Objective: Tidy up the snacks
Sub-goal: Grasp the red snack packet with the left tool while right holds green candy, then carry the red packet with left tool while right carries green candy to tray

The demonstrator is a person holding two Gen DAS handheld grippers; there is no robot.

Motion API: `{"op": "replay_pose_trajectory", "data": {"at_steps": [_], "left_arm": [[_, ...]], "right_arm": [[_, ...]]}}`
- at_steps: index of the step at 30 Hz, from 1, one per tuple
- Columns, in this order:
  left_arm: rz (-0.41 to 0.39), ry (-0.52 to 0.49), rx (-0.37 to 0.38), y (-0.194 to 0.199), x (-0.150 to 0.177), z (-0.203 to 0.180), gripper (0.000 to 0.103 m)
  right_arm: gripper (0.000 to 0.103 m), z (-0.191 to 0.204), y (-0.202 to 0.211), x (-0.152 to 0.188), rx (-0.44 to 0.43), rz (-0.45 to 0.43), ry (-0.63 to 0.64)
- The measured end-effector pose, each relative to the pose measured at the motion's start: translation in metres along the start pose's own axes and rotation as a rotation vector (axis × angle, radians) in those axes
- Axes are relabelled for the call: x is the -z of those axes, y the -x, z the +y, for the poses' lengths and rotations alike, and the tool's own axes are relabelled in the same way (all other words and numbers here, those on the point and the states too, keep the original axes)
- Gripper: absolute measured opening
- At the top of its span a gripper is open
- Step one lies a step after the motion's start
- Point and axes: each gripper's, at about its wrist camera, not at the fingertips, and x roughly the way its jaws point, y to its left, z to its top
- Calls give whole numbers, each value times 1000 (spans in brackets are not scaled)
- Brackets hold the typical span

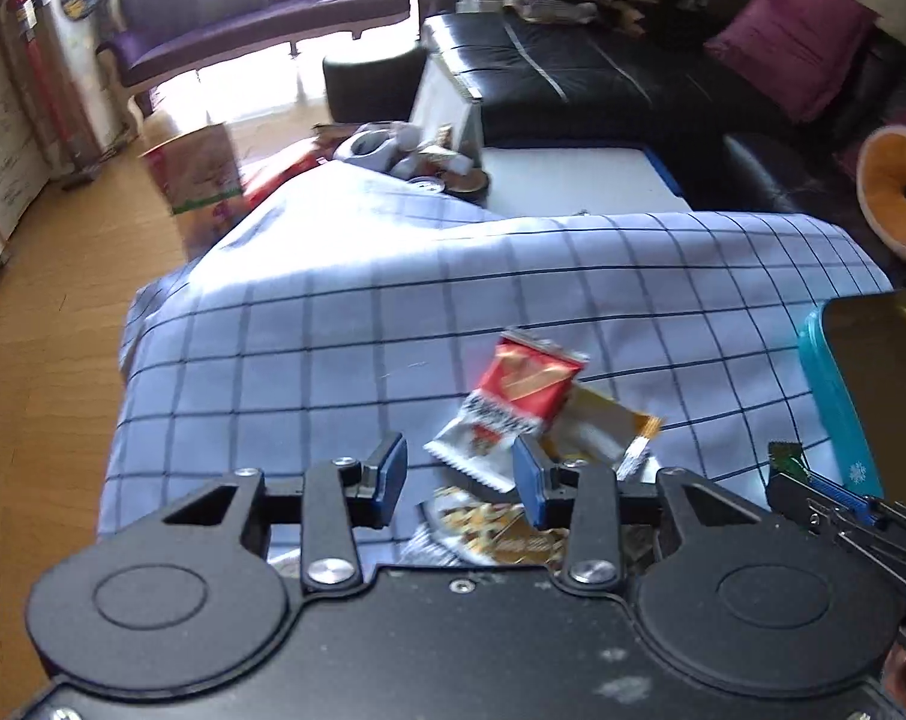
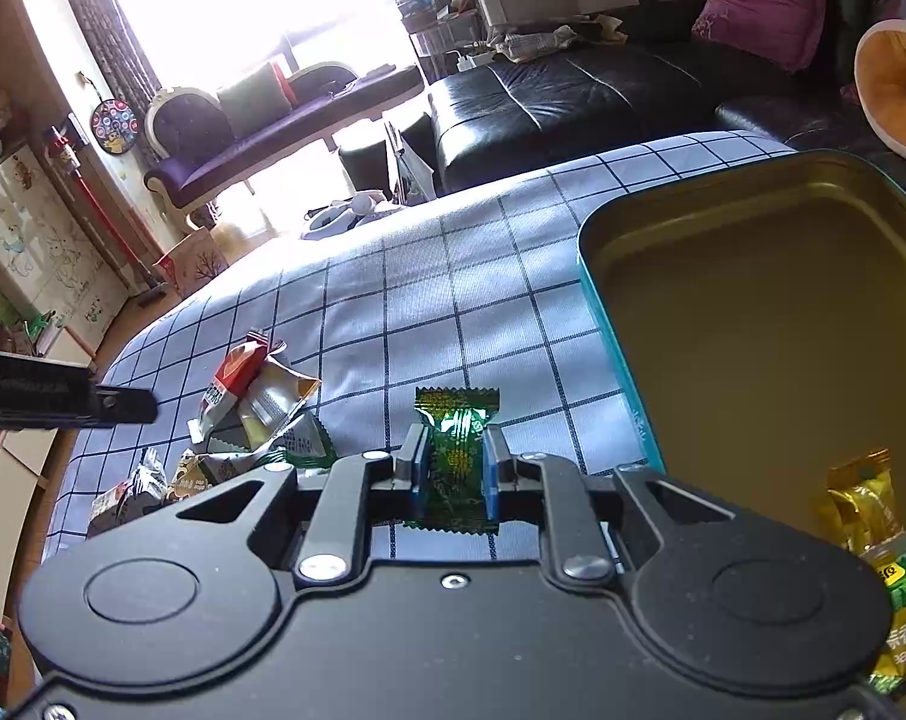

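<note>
1. Gripping a green foil candy packet point(image 2: 456, 456) across its middle, the right gripper point(image 2: 453, 468) hangs beside the open tin point(image 2: 609, 306).
2. Left gripper point(image 1: 460, 474): parted, empty, above the snack packets point(image 1: 513, 402) on the checked cloth point(image 1: 309, 324).
3. Packets likely light, crinkly, slippery; pinch mid-body.

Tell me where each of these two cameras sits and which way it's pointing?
Left wrist view: sits on the left gripper, looking down over its open jaws at a red packet on the checked cloth.
Right wrist view: sits on the right gripper, its jaws shut on a green candy, beside the teal tin.
Both share the cloth, packet pile, tin and black sofa; each glimpses the other gripper.
</note>
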Motion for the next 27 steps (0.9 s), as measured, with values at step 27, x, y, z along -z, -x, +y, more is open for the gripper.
{"op": "replay_pose_trajectory", "data": {"at_steps": [27], "left_arm": [[27, 17, -84, -71, -26, -11, 50]], "right_arm": [[26, -2, -9, 0, -3, 23, -9]]}}
